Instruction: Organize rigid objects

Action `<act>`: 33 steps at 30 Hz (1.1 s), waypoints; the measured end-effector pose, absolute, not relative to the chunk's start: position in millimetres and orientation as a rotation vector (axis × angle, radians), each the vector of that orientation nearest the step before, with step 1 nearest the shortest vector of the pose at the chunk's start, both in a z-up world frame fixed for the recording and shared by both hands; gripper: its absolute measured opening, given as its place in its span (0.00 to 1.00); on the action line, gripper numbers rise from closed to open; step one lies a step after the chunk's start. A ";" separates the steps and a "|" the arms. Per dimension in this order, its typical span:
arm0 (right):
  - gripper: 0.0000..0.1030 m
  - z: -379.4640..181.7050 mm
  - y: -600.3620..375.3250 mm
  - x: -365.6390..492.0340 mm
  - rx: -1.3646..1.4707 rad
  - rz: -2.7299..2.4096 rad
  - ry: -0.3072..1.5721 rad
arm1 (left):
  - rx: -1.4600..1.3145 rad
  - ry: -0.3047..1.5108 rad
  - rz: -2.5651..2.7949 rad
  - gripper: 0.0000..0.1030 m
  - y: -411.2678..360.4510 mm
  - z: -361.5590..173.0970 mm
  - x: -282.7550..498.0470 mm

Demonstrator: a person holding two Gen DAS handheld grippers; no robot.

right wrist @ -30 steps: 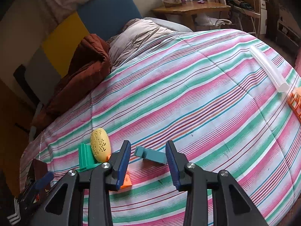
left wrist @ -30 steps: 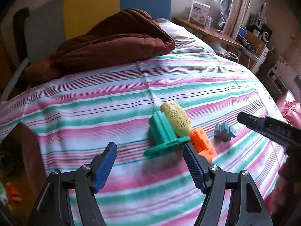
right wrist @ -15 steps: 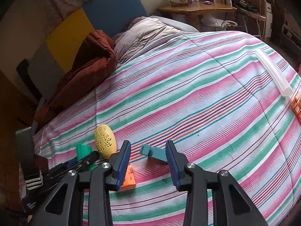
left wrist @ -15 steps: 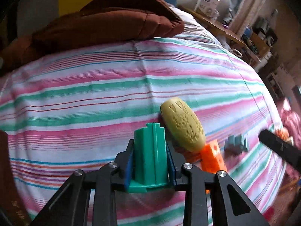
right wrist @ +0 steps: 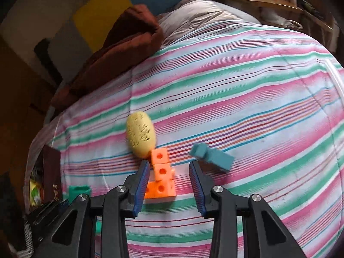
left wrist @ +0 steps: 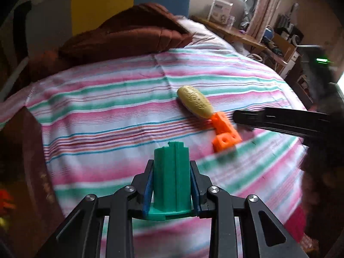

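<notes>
**On the striped bed: green piece gripped, orange blocks between parted fingers**

On the striped bedspread (left wrist: 111,99) a small cluster of rigid plastic pieces is laid out. The green ribbed piece (left wrist: 172,178) is clamped upright between the blue pads of the left gripper (left wrist: 171,185), its flat flange sitting just below the pads; whether it is clear of the bed cannot be told. Beyond it, the yellow perforated oval (left wrist: 195,102) is seen lying on the cover, its lower end touching the orange block piece (left wrist: 224,132).

In the right wrist view, the right gripper (right wrist: 169,185) is held with its fingers set wide apart, nothing between the pads being gripped. The orange block piece (right wrist: 161,176) lies partly in the gap, close to the left finger (right wrist: 140,185), while the yellow oval (right wrist: 140,137) rests directly beyond it and touches its far cube. A blue-grey bracket (right wrist: 211,155) is found just to the right of the orange blocks, apart from them and beyond the right finger tip.

A brown quilt (left wrist: 120,38) is heaped at the head of the bed, well apart from the pieces. A dark red box (right wrist: 51,172) is seen at the left bed edge.
</notes>
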State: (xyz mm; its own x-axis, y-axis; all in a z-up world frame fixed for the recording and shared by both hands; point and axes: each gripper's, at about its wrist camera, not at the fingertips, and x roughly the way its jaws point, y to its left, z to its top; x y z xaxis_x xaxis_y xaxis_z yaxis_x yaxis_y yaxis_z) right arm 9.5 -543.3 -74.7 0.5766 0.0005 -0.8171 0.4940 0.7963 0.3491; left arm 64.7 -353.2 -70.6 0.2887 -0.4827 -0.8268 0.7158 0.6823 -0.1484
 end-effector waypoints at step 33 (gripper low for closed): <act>0.28 -101.7 -511.0 34.4 0.363 -0.282 0.987 | 0.294 0.791 -0.624 0.29 -221.4 -16.4 3.4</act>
State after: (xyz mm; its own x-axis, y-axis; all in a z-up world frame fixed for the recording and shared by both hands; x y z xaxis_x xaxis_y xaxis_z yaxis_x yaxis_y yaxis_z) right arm 34.4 -511.0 -101.7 0.5234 -0.0673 -0.8494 0.3914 0.9045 0.1696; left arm 3.4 -221.4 -16.4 0.5371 -0.4099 -0.7373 0.6219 0.7829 0.0178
